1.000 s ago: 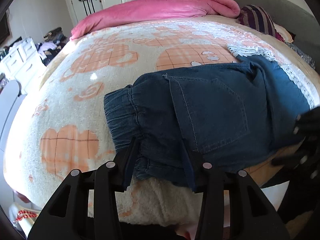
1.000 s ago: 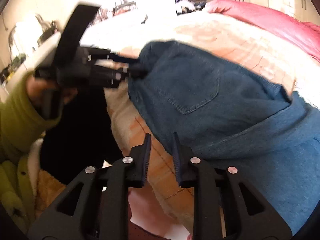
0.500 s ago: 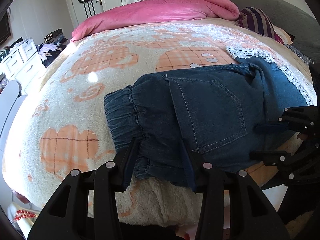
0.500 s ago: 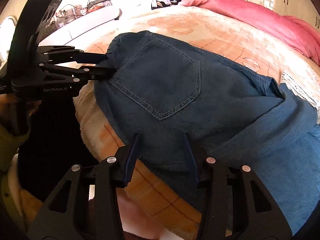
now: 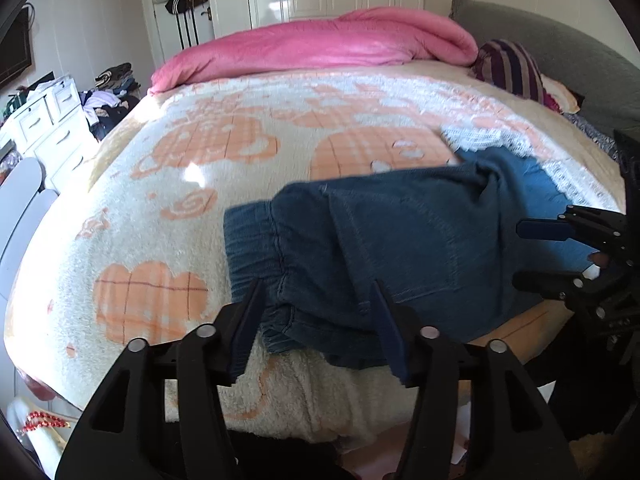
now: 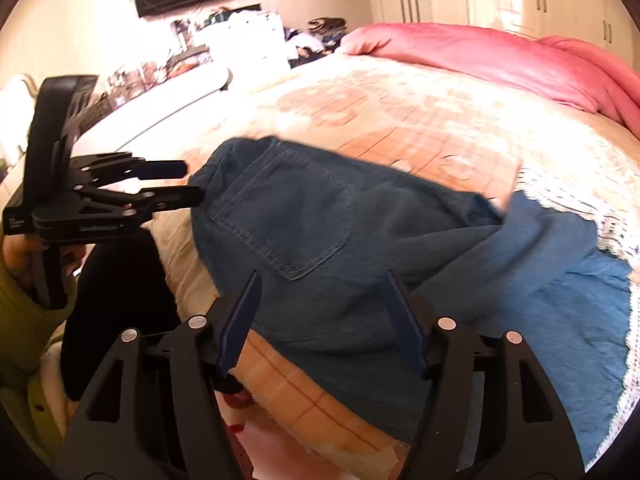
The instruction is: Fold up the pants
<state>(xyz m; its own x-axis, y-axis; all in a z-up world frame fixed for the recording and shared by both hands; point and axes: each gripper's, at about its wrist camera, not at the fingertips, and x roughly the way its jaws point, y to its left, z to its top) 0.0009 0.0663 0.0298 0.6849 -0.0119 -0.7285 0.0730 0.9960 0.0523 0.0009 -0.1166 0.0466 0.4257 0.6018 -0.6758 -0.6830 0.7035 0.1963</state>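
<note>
Dark denim pants (image 5: pixel 384 248), bunched, back pocket up, mid-frame on blanket (image 5: pixel 160 208); left gripper (image 5: pixel 320 316) and right gripper (image 6: pixel 322 308) jaws wide, empty.

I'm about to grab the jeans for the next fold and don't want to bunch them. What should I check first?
1. Left claw open: ok, jaws spread around the elastic waistband.
2. Right claw open: ok, jaws wide over the denim below the back pocket.
3. Either claw already pinching fabric: cannot tell; cloth lies between the jaws, none clamped.
4. Jeans lying flat: not ok, a ridge of folds runs by the lighter blue leg.
5. Jeans fully on the bed: not ok, the waistband edge hangs over the near side.
</note>
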